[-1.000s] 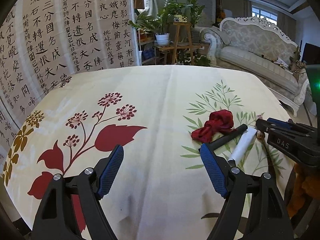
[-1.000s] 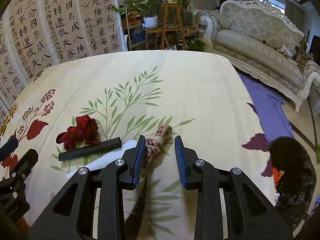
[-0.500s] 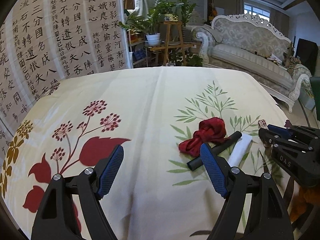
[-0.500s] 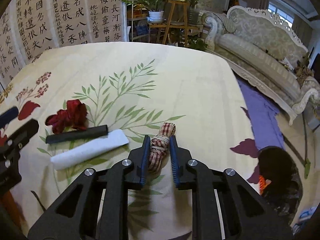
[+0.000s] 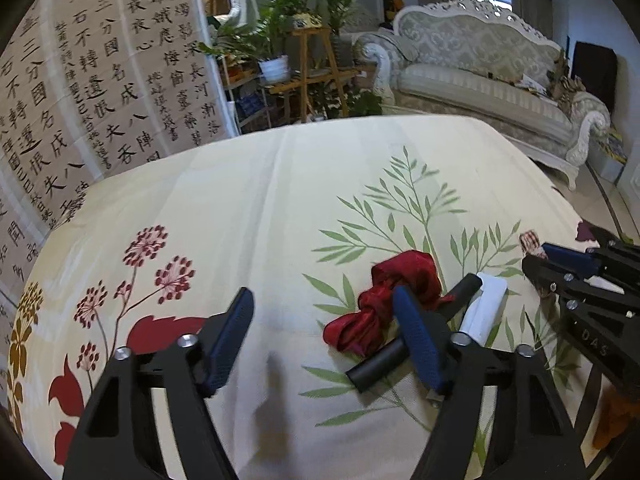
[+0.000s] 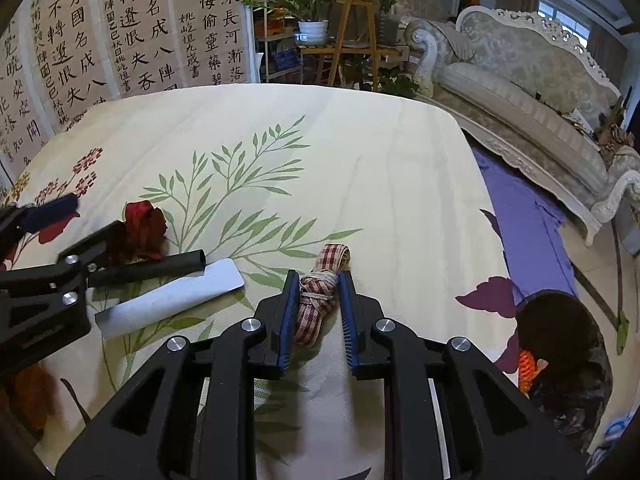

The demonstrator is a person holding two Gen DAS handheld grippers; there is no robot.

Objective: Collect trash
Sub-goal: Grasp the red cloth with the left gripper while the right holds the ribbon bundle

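Observation:
My right gripper [image 6: 318,298] is shut on a red-and-white checked knotted cloth strip [image 6: 318,304] that lies on the floral tablecloth [image 6: 360,168]. To its left lie a white paper roll [image 6: 172,300], a black tube [image 6: 148,268] and a crumpled red ribbon [image 6: 144,228]. My left gripper [image 5: 324,320] is open and empty, just left of the red ribbon [image 5: 384,300], the black tube [image 5: 400,348] and the white roll [image 5: 484,308]. The right gripper [image 5: 556,256] shows at the right edge of the left wrist view.
A black trash bin [image 6: 560,352] with orange trash inside stands on the floor off the table's right edge. A purple mat [image 6: 524,220], an ornate sofa [image 6: 520,92], a plant stand [image 6: 352,28] and a calligraphy screen [image 6: 100,40] lie beyond the table.
My right gripper moved forward around the checked cloth strip and closed on it. My left gripper shifted right toward the red ribbon and black tube, still open.

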